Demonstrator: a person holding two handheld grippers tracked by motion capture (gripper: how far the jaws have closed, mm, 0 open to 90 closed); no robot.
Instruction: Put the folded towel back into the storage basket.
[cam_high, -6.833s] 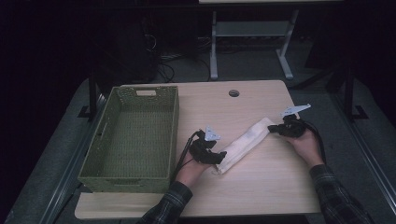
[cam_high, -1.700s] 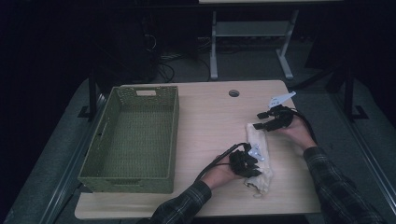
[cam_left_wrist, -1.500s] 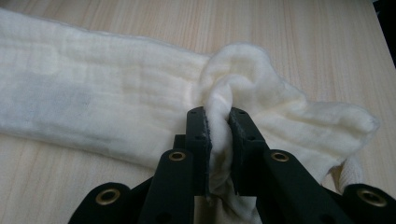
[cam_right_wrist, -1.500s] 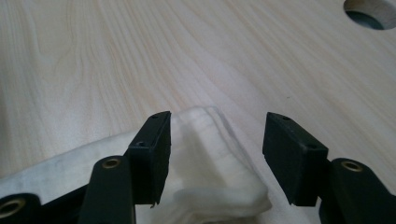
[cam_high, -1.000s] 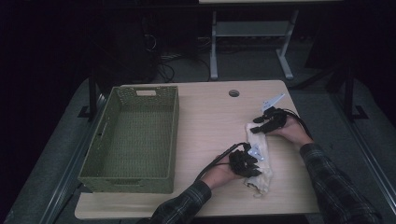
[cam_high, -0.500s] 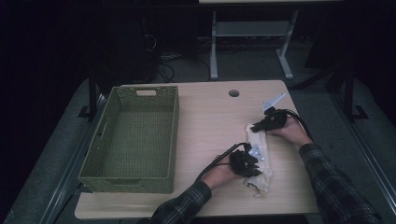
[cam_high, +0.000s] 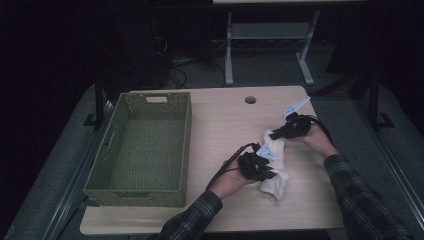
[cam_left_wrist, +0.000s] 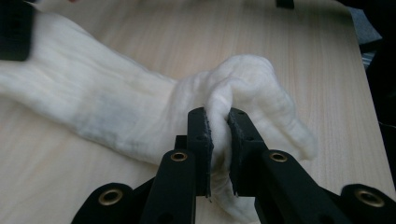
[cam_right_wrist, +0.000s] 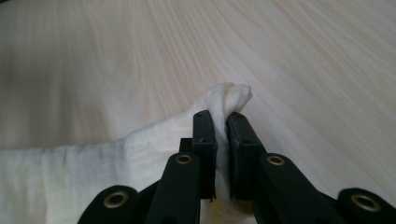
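Pinching opposite ends of the white cloth (cam_high: 274, 165), the left gripper (cam_left_wrist: 217, 135) and right gripper (cam_right_wrist: 221, 126) both clamp it on the table (cam_high: 220, 130).

I count two hand-held grippers: my left hand-held gripper (cam_high: 264, 167) and my right hand-held gripper (cam_high: 281, 133). Between them lies one white cloth (cam_high: 274, 165), a single piece, with one bunched end in each pair of jaws. Well to the left of my left hand-held gripper stands one green woven basket (cam_high: 112, 172). Ahead of both I count one round hole (cam_high: 250, 100) in the one worktop (cam_high: 220, 130).
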